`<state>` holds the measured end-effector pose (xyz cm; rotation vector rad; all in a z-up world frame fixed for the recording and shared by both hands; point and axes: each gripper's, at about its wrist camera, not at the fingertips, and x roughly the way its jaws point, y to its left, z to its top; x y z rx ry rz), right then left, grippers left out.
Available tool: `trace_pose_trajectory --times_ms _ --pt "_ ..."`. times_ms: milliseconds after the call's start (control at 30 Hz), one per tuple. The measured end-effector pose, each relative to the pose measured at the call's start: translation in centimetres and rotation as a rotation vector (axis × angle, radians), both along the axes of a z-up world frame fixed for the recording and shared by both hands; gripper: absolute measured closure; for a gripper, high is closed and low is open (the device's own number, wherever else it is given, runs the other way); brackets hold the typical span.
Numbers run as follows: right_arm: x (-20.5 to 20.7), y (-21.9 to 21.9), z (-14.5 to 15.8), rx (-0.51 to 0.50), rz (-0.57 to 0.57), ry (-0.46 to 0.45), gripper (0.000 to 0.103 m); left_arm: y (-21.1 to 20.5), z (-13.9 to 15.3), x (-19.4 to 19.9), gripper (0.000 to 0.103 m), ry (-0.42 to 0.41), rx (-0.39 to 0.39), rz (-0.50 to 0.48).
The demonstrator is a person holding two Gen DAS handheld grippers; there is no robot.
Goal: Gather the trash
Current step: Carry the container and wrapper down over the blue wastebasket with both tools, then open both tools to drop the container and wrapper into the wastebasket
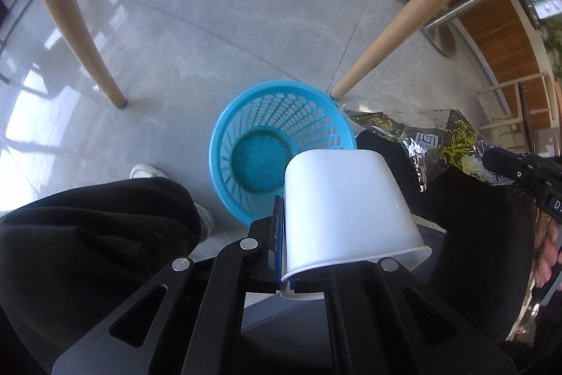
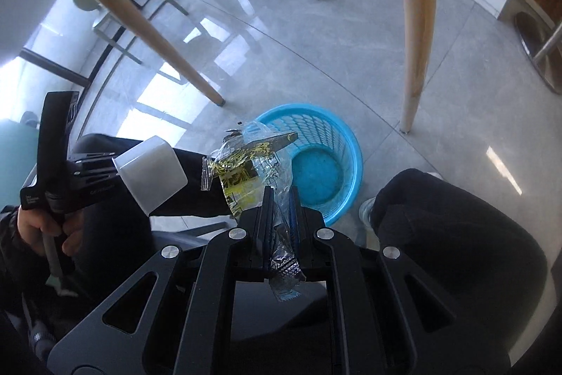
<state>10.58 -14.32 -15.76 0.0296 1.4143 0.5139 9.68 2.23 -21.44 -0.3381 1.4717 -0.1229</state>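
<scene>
A blue plastic waste basket (image 1: 281, 115) stands on the grey floor below both grippers; it also shows in the right wrist view (image 2: 330, 136). My left gripper (image 1: 316, 220) is shut on a white plastic cup (image 1: 344, 209), held bottom-forward above the basket's near right rim. The cup also shows in the right wrist view (image 2: 151, 171). My right gripper (image 2: 280, 195) is shut on a crinkled clear and black wrapper with yellow print (image 2: 249, 160), held above the basket's left rim. The wrapper also shows in the left wrist view (image 1: 439, 139).
Wooden table legs (image 1: 404, 20) (image 2: 418, 23) stand around the basket. The person's black-trousered knees (image 1: 91, 234) (image 2: 456, 227) sit at both sides, a white shoe (image 1: 147, 171) beside the basket. Chairs and a wooden counter (image 1: 498, 34) lie further off.
</scene>
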Motion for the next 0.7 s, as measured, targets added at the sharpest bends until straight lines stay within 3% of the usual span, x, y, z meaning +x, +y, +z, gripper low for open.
trace_pose_trajectory --times_ms 333,700 --pt "3.6 2.4 -9.1 -0.087 -0.064 0.143 0.095 -0.6 -7.3 3.2 0.101 0.178 0.012 0.023" --pt "6.0 3.3 -14.1 -0.132 -0.102 0.225 0.094 -1.7 -11.5 5.0 0.101 0.244 0.038 -0.023"
